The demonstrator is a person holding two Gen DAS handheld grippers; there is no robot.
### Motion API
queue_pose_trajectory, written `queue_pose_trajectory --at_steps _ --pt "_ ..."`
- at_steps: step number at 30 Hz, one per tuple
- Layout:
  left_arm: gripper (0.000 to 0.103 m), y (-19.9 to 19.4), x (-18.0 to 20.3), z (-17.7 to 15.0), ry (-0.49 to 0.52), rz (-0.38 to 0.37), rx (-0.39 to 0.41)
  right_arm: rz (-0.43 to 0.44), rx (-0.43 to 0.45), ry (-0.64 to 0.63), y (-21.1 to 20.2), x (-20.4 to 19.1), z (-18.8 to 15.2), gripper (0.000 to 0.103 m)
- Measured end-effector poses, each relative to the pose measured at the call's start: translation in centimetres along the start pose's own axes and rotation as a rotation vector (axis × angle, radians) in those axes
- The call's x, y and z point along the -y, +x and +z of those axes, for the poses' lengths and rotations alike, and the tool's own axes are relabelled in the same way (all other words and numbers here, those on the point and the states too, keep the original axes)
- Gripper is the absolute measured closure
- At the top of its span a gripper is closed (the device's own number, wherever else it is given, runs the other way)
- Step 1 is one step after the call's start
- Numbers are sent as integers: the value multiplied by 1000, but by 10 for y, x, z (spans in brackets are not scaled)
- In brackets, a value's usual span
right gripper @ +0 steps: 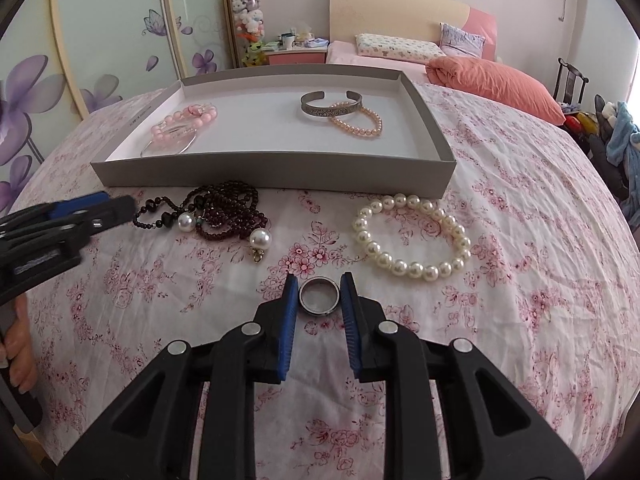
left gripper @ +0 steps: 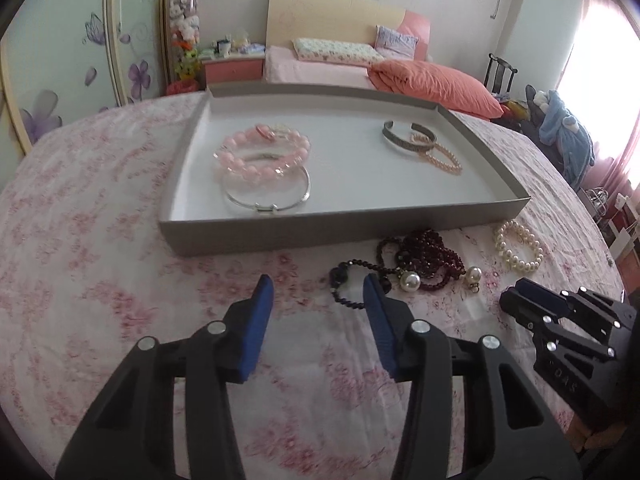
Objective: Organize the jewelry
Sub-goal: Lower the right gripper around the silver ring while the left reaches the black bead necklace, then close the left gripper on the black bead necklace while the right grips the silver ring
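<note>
A grey shallow tray [left gripper: 320, 228] [right gripper: 280, 172] sits on the floral cloth. It holds a pink bead bracelet [left gripper: 262, 152], a silver bangle [left gripper: 268, 200], a metal cuff [right gripper: 332, 108] and a peach pearl bracelet [right gripper: 358, 122]. In front of the tray lie dark red beads with pearl drops [right gripper: 224, 212] [left gripper: 424, 256] and a white pearl bracelet [right gripper: 412, 236] [left gripper: 518, 244]. My right gripper [right gripper: 320, 286] has its fingers on both sides of a metal ring [right gripper: 319, 295]. My left gripper [left gripper: 318, 290] is open and empty, just left of the dark beads.
The floral cloth [right gripper: 520, 200] covers a rounded table. A bed with an orange pillow [right gripper: 496, 80] and a wardrobe with purple flowers [right gripper: 100, 40] stand behind. A chair with clothes [left gripper: 564, 136] is at the right.
</note>
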State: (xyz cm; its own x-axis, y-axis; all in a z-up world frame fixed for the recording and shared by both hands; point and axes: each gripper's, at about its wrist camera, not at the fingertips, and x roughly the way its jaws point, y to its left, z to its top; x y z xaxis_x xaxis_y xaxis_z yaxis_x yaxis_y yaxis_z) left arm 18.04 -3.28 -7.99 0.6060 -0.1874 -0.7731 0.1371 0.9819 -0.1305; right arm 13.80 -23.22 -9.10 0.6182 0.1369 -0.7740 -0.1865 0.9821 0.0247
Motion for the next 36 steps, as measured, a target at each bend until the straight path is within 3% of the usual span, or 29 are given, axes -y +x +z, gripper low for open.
queue_pose_trajectory --at_steps 4,9,10,18,22,24,27,28,30,31,36 --pt "58 13 11 3 19 -16 -19 2 4 -3 -1 0 -1 80" --pt "89 17 24 2 92 53 -12 6 3 0 -1 0 -1 80" --pt "91 17 24 1 102 65 -9 6 3 0 -1 0 -1 80" --pt "91 8 -7 -1 62 143 -7 8 3 2 -1 0 -1 80" --pt "89 1 -20 -4 42 130 -12 8 3 2 -1 0 -1 80" --pt "75 0 -20 -5 42 115 -11 8 3 3 -1 0 -1 80" --pt "68 2 -16 -6 59 129 -7 8 3 3 -1 1 -1 80" --pt "69 2 -15 -6 65 129 -8 7 3 2 -1 0 -1 80" --pt "87 4 -14 -5 60 129 -5 8 3 2 -1 1 -1 80" --pt "90 4 -15 -4 56 132 -6 8 3 2 -1 1 -1 80" --pt "91 1 -20 -6 39 131 -1 16 6 23 -2 3 -1 80"
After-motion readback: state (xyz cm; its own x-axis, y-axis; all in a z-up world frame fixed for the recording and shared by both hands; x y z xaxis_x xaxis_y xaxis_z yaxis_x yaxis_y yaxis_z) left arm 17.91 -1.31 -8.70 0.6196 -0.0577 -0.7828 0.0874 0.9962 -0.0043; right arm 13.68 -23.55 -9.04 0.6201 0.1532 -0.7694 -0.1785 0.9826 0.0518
